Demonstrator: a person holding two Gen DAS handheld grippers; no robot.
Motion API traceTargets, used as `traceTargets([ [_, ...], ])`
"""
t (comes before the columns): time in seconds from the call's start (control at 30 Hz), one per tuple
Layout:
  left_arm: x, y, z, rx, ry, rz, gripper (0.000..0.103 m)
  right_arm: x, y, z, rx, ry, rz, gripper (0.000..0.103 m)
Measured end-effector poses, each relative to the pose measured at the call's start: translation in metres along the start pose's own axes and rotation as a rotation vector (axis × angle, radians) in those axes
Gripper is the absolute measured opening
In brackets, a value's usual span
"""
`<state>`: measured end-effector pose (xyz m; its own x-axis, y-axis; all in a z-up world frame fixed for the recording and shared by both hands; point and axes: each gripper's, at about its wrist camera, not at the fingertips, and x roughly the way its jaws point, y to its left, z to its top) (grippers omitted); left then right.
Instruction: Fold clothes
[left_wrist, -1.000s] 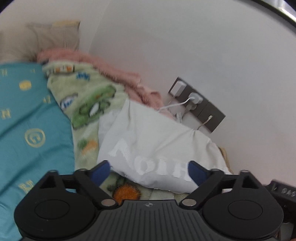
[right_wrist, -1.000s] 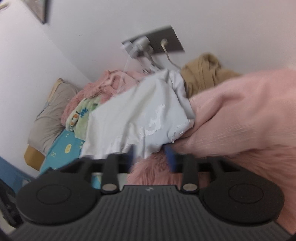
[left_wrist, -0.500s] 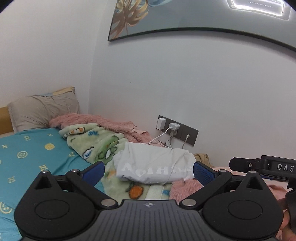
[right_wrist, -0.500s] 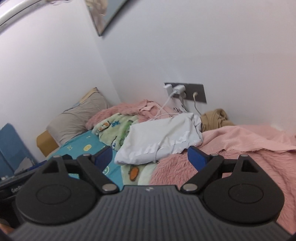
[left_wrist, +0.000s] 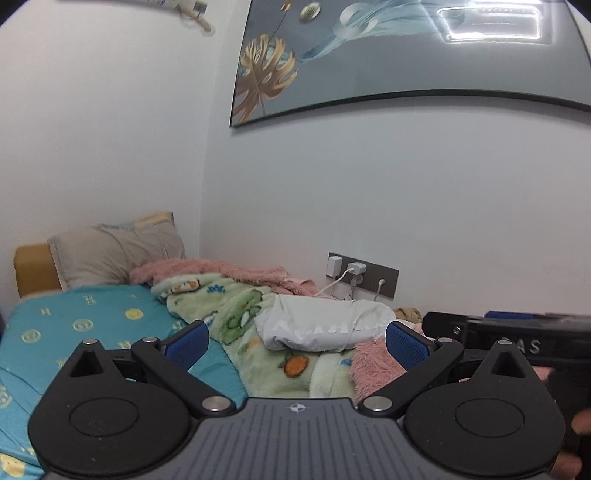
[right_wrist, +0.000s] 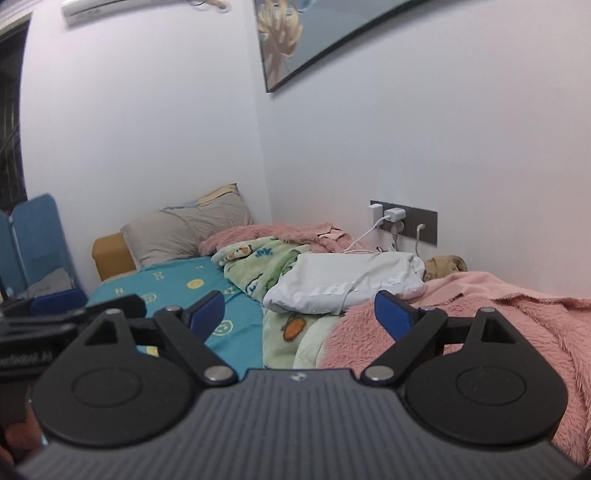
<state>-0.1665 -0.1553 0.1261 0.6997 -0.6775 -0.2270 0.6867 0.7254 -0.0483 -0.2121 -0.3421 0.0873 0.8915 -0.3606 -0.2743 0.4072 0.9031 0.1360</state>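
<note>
A folded light grey garment with white lettering lies on the bed, resting on a green cartoon blanket near the wall; it also shows in the right wrist view. My left gripper is open and empty, held well back from the garment. My right gripper is open and empty, also well back. A pink garment lies spread on the fluffy pink blanket at right. A tan garment is bunched by the wall.
The bed has a teal sheet, a grey pillow and a fluffy pink blanket. A wall socket panel with chargers and white cables sits just above the grey garment. A framed picture hangs above.
Both grippers have pulled back and up from the grey garment, which now looks small and far. The right gripper, nearly closed by the cloth a second ago, has opened.
</note>
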Motion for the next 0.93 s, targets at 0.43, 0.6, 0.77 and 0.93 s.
traceTargets([
  [0.43,0.003,0.021,-0.012,-0.058,0.004,0.014,0.103,0.002,0.012,-0.009,-0.037,-0.018,-0.008,0.090],
  [0.6,0.006,0.025,-0.014,-0.068,0.009,0.023,0.103,0.010,0.013,-0.012,-0.047,-0.003,-0.015,0.090],
  [0.77,0.005,0.028,-0.014,-0.065,0.009,0.031,0.103,0.012,0.016,-0.014,-0.061,0.007,-0.018,0.090],
  [0.93,0.003,0.027,-0.013,-0.060,0.012,0.026,0.103,0.006,0.018,-0.012,-0.064,-0.001,-0.021,0.090],
])
